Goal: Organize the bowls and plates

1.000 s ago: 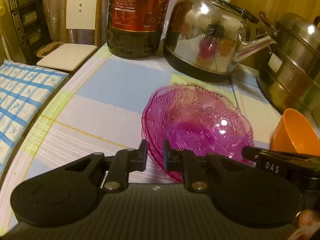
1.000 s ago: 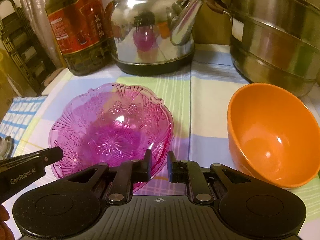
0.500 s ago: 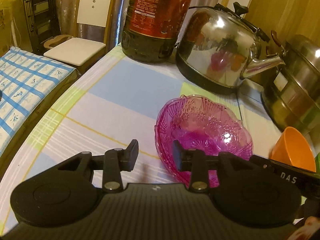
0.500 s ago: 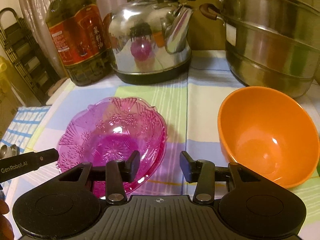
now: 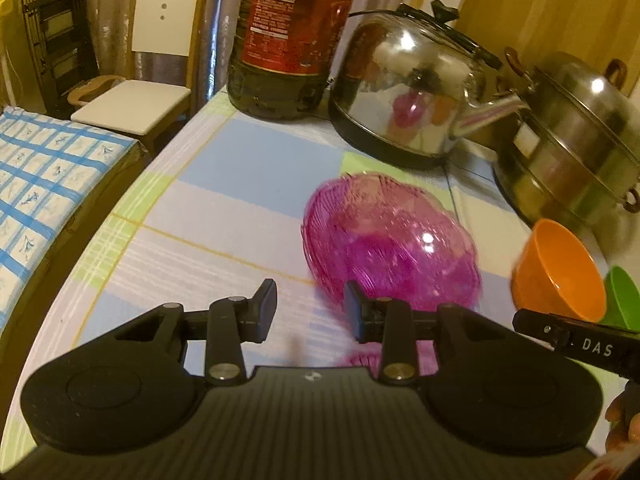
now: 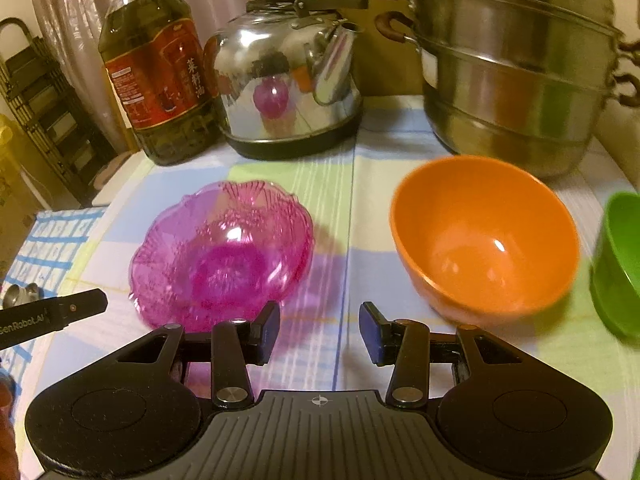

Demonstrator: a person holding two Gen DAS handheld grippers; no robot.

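Location: domestic kitchen or dining area.
The worktop [image 6: 352,184] carried a checked cloth, a large cooking-oil bottle [image 6: 154,80], a steel kettle [image 6: 288,80] and a stacked steel steamer pot [image 6: 516,80]. Plastic bowls stood in front of them. A white dining chair [image 5: 156,60] and curtains [image 5: 108,8] were beside the worktop.

A: The pink bowl [image 6: 224,256] looks like clear moulded plastic or glass, ribbed and glossy; which one, I cannot tell.

B: At three o'clock of it, the orange bowl [image 6: 486,240] is smooth shiny plastic, like the green bowl [image 6: 620,264].

A: The kettle [image 6: 288,80] and steamer pot [image 6: 516,80] are polished metal. The tablecloth [image 6: 372,184] is matt and checked.
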